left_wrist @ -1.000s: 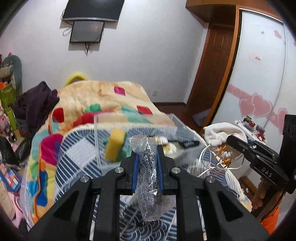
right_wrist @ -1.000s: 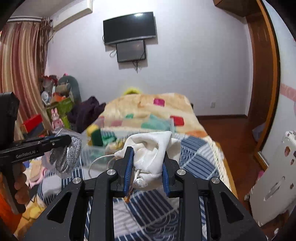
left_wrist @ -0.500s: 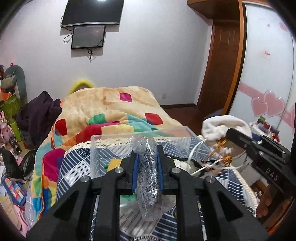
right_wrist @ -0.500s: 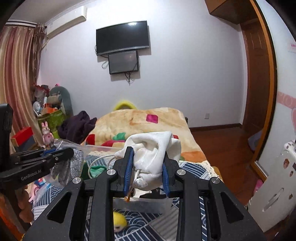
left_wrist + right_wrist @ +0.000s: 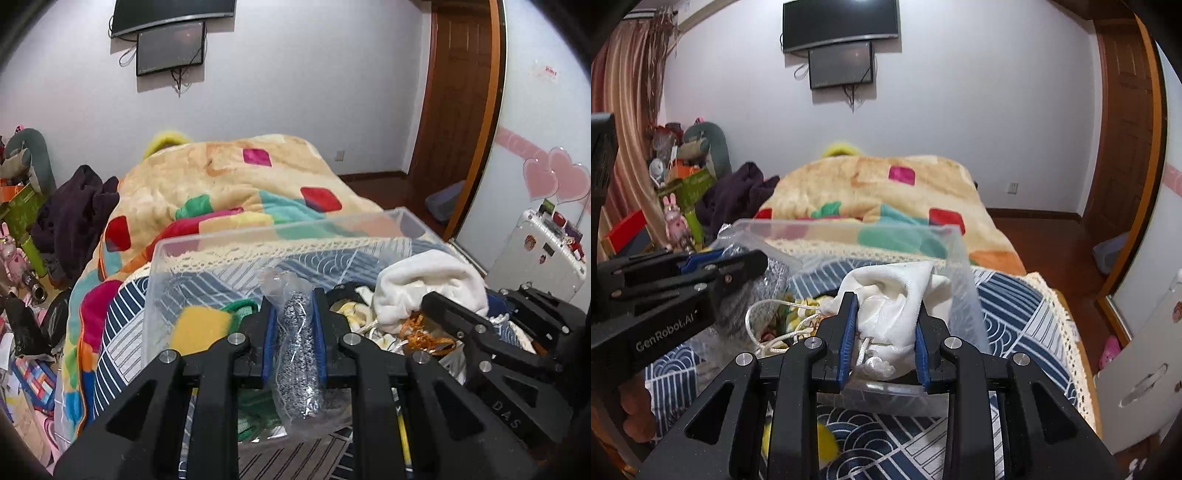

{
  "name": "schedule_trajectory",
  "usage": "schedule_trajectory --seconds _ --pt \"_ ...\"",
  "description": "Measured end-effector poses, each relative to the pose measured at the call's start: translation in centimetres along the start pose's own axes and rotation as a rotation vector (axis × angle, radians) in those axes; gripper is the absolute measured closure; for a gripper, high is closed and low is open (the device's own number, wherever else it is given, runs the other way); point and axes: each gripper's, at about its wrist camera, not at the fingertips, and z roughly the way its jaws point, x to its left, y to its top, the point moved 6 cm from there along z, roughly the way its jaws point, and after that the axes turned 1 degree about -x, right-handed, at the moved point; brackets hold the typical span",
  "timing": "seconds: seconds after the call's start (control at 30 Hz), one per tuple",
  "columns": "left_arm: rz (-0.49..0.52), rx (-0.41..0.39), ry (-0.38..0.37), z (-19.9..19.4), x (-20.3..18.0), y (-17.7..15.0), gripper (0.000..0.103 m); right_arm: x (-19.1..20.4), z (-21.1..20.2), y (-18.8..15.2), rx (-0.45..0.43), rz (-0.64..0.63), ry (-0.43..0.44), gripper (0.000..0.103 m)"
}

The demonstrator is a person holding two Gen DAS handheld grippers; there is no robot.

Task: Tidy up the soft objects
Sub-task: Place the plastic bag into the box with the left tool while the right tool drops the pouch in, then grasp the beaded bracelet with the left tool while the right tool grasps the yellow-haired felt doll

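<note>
Pinching bagged knit between left claw, over bin

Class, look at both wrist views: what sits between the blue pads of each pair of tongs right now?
Left tongs pinch a speckled grey item in clear plastic, shown in the left wrist view. Right tongs pinch a white cloth bundle, shown in the right wrist view.

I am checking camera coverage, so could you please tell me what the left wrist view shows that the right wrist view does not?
Only the left wrist view shows the pink hearts on the wardrobe, the white suitcase and the yellow sponge in the clear bin. Only the right wrist view shows the striped curtain and the pink rabbit toy. Both show the bin, the patchwork blanket, the left tongs shut on the bagged grey cloth, and the right tongs shut on the white pouch.
</note>
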Motion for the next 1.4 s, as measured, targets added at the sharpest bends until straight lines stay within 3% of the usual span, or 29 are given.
schedule_trajectory --seconds 0.27,0.33,0.4,0.43,0.53,0.67,0.8,0.93,1.0,1.4 --pt "-0.02 0.005 -0.027 -1.0 0.5 -0.4 0.083 -0.5 -0.9 -0.2 0.021 0.007 0.004 0.073" --pt "-0.033 0.001 -0.041 -1.7 0.6 -0.4 0.082 -0.6 -1.3 -0.1 0.013 0.005 0.0 0.067" --pt "-0.041 -0.014 -0.05 -2.6 0.7 -0.4 0.079 -0.6 -2.0 0.1 -0.009 0.003 -0.009 0.053" --pt "-0.043 -0.022 -0.054 -3.2 0.7 -0.4 0.079 -0.6 -2.5 0.3 -0.025 -0.001 -0.017 0.05" --pt "-0.046 -0.05 -0.056 -4.7 0.8 -0.4 0.07 -0.6 -3.9 0.8 -0.064 -0.012 -0.03 0.047" --pt "-0.045 -0.093 -0.05 -6.9 1.0 -0.5 0.06 -0.6 -5.8 1.4 -0.115 -0.002 -0.015 0.033" --pt "-0.055 -0.121 -0.044 -8.9 1.4 -1.1 0.045 -0.2 -7.0 1.5 -0.144 0.001 0.005 0.031" --pt "-0.066 -0.122 -0.033 -10.1 2.1 -2.1 0.038 0.1 -7.5 1.1 -0.152 0.005 0.024 0.03" --pt "-0.073 -0.116 -0.026 -10.4 2.4 -2.8 0.034 0.3 -7.6 0.7 -0.15 0.012 0.039 0.025" --pt "-0.078 0.046 -0.013 -8.4 3.2 -10.2 0.034 2.2 -4.5 -3.3 -0.015 0.009 0.105 0.025"
